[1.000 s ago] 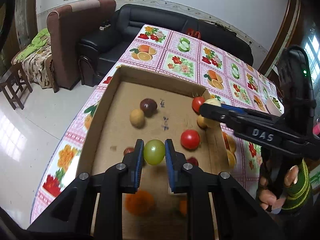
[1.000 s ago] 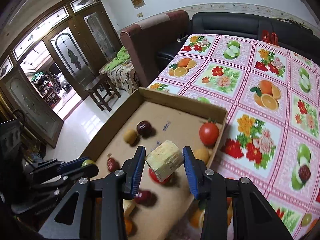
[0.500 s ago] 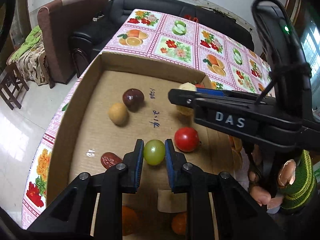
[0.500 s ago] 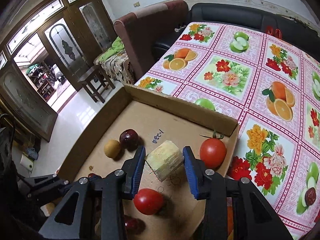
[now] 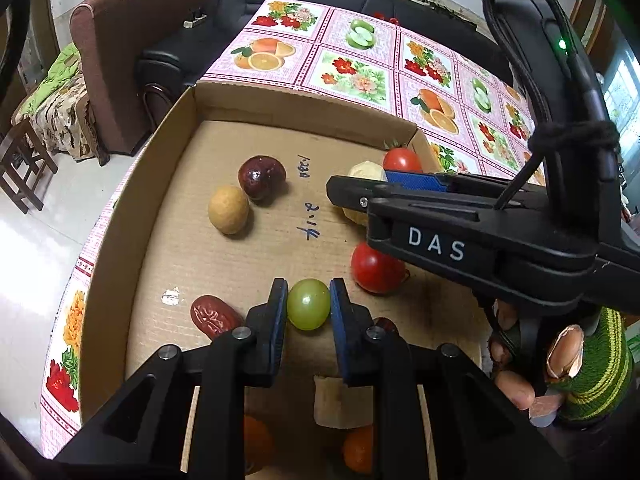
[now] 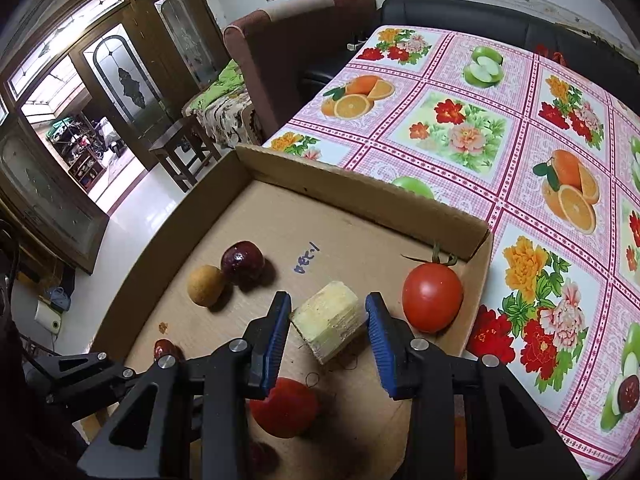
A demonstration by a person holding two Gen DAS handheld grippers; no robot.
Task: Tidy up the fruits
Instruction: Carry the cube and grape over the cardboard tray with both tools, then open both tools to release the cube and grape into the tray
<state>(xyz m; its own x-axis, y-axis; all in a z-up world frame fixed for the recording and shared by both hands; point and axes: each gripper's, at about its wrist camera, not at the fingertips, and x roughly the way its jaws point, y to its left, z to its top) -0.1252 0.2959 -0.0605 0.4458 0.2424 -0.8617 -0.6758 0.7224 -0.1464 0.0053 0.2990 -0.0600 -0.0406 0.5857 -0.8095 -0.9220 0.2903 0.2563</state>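
Over the cardboard box [image 5: 132,200], the left gripper [image 5: 309,310] pinches a green grape [image 5: 308,309] and the right gripper [image 6: 327,326] clamps a pale sugarcane chunk [image 6: 328,320], seemingly poised to set both down among the fruit.

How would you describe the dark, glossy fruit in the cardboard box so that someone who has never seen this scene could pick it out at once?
Find the shallow cardboard box on the flowered tablecloth. On its floor, towards the far corner nearest the doorway, two small round fruits touch. The dark fruit is the shiny maroon one with a spot of glare, behind its matt yellow-brown neighbour.
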